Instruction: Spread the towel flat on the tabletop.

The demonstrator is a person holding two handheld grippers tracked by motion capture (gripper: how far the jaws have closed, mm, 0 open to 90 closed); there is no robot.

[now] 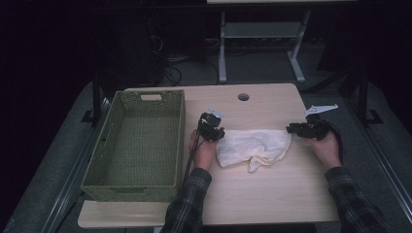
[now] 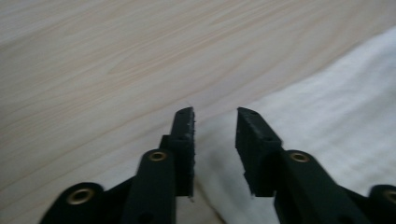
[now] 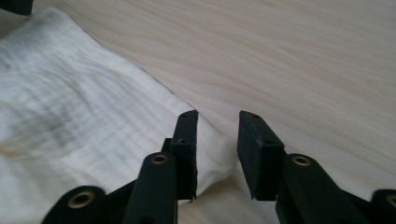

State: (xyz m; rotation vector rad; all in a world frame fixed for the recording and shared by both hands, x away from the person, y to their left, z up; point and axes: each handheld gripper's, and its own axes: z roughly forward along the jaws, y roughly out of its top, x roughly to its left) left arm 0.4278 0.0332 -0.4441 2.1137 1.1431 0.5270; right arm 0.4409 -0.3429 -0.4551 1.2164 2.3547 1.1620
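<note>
A cream-white cloth (image 1: 252, 145) lies crumpled on the light wooden table (image 1: 272, 199), one flap folded over its front edge. My left gripper (image 1: 219, 136) rests at the cloth's left end, held in a hand with a plaid sleeve. In the left gripper view the jaws (image 2: 215, 116) stand apart over the cloth's edge (image 2: 327, 93), pads off the fabric. My right gripper (image 1: 290, 129) sits at the cloth's right end. Its jaws (image 3: 218, 119) are likewise apart, with a corner of the cloth (image 3: 70, 116) lying under and between them, unpinched.
A green woven basket (image 1: 180, 141) stands at the table's left, close beside my left hand. A round cable hole (image 1: 243, 97) is near the far edge. A desk frame (image 1: 262, 29) and cables stand on the floor beyond the table.
</note>
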